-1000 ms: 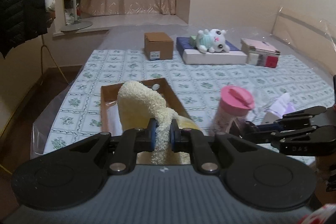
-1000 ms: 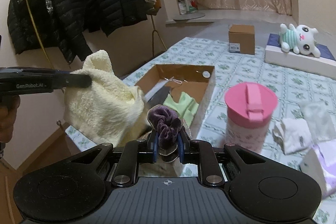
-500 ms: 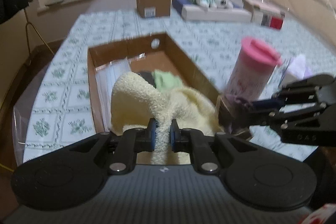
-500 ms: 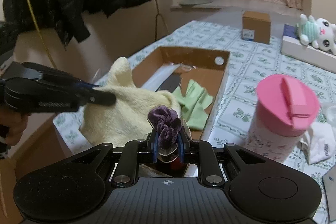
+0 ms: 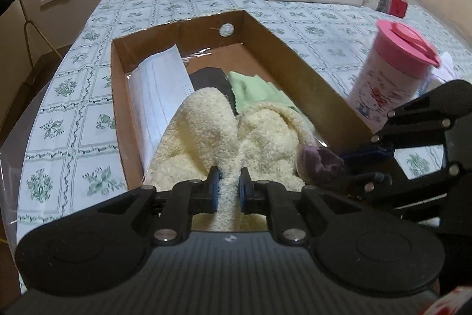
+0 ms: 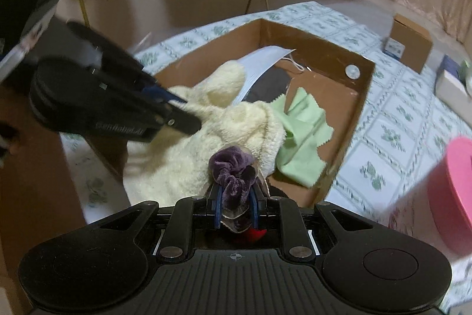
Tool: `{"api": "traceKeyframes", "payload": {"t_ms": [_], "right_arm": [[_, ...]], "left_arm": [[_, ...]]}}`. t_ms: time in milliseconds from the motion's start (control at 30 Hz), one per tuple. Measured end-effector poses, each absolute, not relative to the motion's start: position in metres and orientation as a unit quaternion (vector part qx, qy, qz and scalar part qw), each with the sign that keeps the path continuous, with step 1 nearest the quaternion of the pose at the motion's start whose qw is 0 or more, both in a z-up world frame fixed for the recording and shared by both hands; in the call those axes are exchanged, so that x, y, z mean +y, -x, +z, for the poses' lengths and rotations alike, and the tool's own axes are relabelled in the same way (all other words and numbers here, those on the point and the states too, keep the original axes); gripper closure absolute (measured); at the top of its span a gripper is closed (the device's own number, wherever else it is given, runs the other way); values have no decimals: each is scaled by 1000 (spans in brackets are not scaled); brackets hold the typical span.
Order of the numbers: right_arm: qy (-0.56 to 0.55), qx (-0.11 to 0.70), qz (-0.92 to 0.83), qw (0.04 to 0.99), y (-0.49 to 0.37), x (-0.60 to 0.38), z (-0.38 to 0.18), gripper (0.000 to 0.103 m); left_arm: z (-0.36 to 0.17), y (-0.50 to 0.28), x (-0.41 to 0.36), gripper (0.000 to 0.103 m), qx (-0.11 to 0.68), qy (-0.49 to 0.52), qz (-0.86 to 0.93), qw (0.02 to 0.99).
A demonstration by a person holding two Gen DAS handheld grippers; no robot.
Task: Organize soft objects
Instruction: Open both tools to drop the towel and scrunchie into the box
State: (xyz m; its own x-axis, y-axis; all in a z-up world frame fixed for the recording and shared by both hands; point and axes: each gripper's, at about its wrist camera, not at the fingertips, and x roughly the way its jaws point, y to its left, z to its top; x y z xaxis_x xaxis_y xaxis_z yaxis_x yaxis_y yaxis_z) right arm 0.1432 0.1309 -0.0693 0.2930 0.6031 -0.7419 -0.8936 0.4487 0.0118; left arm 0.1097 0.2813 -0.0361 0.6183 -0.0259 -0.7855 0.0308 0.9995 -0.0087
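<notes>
With mask and green cloth ahead of the jaws in the brown cardboard box (image 5: 295,55), left gripper (image 5: 229,187) clamps fluffy cream towel (image 5: 206,135), right gripper (image 6: 235,202) clamps crumpled purple velvet scrunchie (image 6: 233,167); neither released.

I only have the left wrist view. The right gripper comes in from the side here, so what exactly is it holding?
Observer: The right gripper is shut on a purple velvet scrunchie.
Operator: Is the scrunchie over the cardboard box?
Observer: It sits at the near end, against the cream fleece.
Operator: How does my left gripper look from there?
Observer: It reaches in from the side, its tips clamped on the fleece's upper fold.
Operator: Anything red?
Observer: A small red bit shows under the scrunchie; I cannot tell what.
</notes>
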Motion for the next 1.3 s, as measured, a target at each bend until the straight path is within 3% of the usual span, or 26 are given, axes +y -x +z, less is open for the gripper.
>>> {"api": "traceKeyframes", "payload": {"t_ms": [367, 833, 900, 967, 1000, 1300], "right_arm": [[239, 317, 455, 797, -187, 161, -74, 84], [171, 358, 472, 787, -151, 121, -62, 84], [165, 358, 479, 785, -148, 120, -60, 75], [156, 352, 484, 786, -145, 116, -56, 49], [151, 347, 483, 789, -143, 113, -53, 44], [107, 342, 461, 812, -120, 75, -32, 43]], "left_arm": [[-38, -151, 300, 91, 425, 11, -12, 905], [-36, -103, 289, 87, 449, 23, -22, 893], [-35, -98, 287, 81, 446, 27, -15, 895], [-32, -94, 287, 76, 442, 36, -11, 896], [-30, -91, 287, 74, 440, 37, -8, 897], [-13, -58, 268, 55, 418, 53, 24, 906]]}}
